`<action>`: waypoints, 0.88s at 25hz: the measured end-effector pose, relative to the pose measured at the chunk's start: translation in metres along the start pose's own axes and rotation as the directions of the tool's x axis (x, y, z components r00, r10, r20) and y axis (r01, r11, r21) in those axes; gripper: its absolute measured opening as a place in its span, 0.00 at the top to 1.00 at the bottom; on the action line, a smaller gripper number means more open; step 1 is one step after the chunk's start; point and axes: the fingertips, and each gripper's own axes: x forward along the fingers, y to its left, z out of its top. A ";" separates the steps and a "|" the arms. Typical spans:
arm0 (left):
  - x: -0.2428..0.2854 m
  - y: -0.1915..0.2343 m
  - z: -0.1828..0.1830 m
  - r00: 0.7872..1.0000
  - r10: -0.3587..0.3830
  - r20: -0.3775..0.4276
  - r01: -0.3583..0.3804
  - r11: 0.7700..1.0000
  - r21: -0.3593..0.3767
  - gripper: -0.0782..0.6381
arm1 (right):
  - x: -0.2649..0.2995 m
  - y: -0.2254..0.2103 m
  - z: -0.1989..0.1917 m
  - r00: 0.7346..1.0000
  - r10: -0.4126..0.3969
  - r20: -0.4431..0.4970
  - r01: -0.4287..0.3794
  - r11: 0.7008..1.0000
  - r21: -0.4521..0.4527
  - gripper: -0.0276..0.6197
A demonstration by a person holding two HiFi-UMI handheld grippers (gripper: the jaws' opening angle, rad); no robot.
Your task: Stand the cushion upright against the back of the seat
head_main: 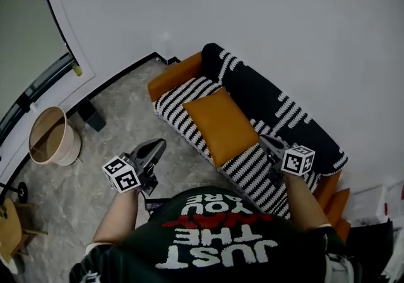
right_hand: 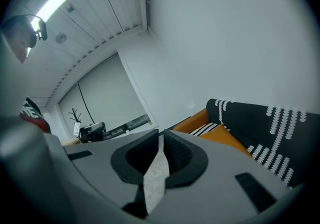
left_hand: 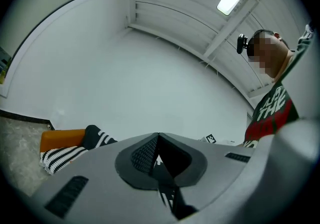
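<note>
At seat (head_main: 178, 106) front edge, cushion (head_main: 221, 125) flat

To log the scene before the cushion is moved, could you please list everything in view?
cushion: one, orange, lying flat on the sofa seat
sofa: one, orange, against the white wall
throw: one, black with white stripes, draped over the sofa's seat and back
basket: one, beige, round, on the floor at the left
small box: one, dark, on the floor by the wall
wooden piece: one, tan, lower left edge, cut off
floor: grey, stone-patterned
left gripper: one, grey, shut and empty, over the floor
right gripper: one, grey, shut and empty, over the seat
</note>
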 end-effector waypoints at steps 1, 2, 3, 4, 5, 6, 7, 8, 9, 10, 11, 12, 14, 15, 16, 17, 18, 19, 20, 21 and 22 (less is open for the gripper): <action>0.002 0.014 0.005 1.000 -0.006 -0.006 0.006 1.000 -0.008 0.88 | 0.011 -0.001 0.005 1.000 -0.014 -0.005 0.014 1.000 -0.001 0.91; 0.003 0.027 0.008 1.000 -0.010 -0.011 0.010 1.000 -0.018 0.88 | 0.020 -0.003 0.009 1.000 -0.029 -0.012 0.029 1.000 -0.003 0.91; 0.005 0.039 0.010 1.000 -0.013 -0.015 0.012 1.000 -0.029 0.88 | 0.029 -0.006 0.012 0.999 -0.042 -0.021 0.042 0.999 -0.004 0.90; 0.008 0.050 0.012 1.000 -0.017 -0.018 0.016 0.999 -0.041 0.88 | 0.036 -0.009 0.014 0.998 -0.055 -0.032 0.054 0.999 -0.002 0.89; 0.011 0.060 0.012 1.000 -0.022 -0.021 0.021 0.998 -0.052 0.88 | 0.043 -0.014 0.016 0.997 -0.066 -0.042 0.066 0.998 0.005 0.88; 0.014 0.068 0.011 0.999 -0.027 -0.025 0.025 0.998 -0.062 0.88 | 0.048 -0.019 0.018 0.996 -0.076 -0.051 0.077 0.997 0.014 0.87; 0.018 0.076 0.010 0.999 -0.029 -0.028 0.027 0.997 -0.073 0.88 | 0.053 -0.025 0.020 0.995 -0.086 -0.057 0.087 0.996 0.023 0.86; 0.023 0.082 0.008 0.999 -0.031 -0.031 0.028 0.996 -0.084 0.88 | 0.058 -0.031 0.023 0.994 -0.094 -0.060 0.096 0.995 0.031 0.85; 0.027 0.088 0.007 0.999 -0.032 -0.035 0.029 0.995 -0.093 0.88 | 0.061 -0.037 0.025 0.993 -0.102 -0.062 0.104 0.994 0.037 0.84; 0.032 0.093 0.005 0.999 -0.034 -0.040 0.030 0.995 -0.099 0.88 | 0.065 -0.044 0.028 0.992 -0.108 -0.064 0.111 0.993 0.040 0.84; 0.037 0.097 0.003 0.998 -0.033 -0.047 0.028 0.994 -0.104 0.88 | 0.068 -0.051 0.030 0.991 -0.113 -0.066 0.116 0.992 0.040 0.83; 0.042 0.101 0.001 0.998 -0.031 -0.054 0.025 0.994 -0.108 0.88 | 0.071 -0.058 0.033 0.991 -0.117 -0.069 0.120 0.992 0.041 0.82; 0.053 0.111 -0.005 0.997 -0.019 -0.068 0.011 0.993 -0.118 0.88 | 0.078 -0.075 0.037 0.990 -0.118 -0.077 0.121 0.992 0.043 0.80; 0.060 0.116 -0.008 0.997 -0.011 -0.076 0.002 0.993 -0.122 0.88 | 0.082 -0.084 0.038 0.990 -0.115 -0.082 0.119 0.992 0.045 0.79; 0.069 0.120 -0.011 0.997 -0.001 -0.083 -0.010 0.992 -0.126 0.88 | 0.085 -0.094 0.040 0.990 -0.109 -0.087 0.114 0.992 0.049 0.79; 0.078 0.124 -0.014 0.996 0.012 -0.089 -0.023 0.991 -0.131 0.88 | 0.089 -0.106 0.042 0.990 -0.101 -0.095 0.106 0.993 0.053 0.79; 0.087 0.126 -0.017 0.995 0.027 -0.094 -0.039 0.990 -0.136 0.88 | 0.093 -0.117 0.044 0.990 -0.088 -0.105 0.095 0.994 0.058 0.79; 0.097 0.129 -0.019 0.994 0.044 -0.096 -0.058 0.988 -0.142 0.88 | 0.098 -0.129 0.047 0.990 -0.072 -0.119 0.080 0.995 0.061 0.79; 0.108 0.132 -0.020 0.993 0.062 -0.098 -0.077 0.986 -0.149 0.88 | 0.105 -0.142 0.052 0.990 -0.053 -0.133 0.061 0.996 0.061 0.79; 0.123 0.138 -0.021 0.992 0.079 -0.101 -0.094 0.983 -0.157 0.88 | 0.113 -0.156 0.058 0.989 -0.035 -0.145 0.044 0.997 0.059 0.79; 0.139 0.145 -0.024 0.990 0.093 -0.106 -0.110 0.980 -0.165 0.88 | 0.121 -0.173 0.064 0.988 -0.021 -0.155 0.030 0.998 0.059 0.79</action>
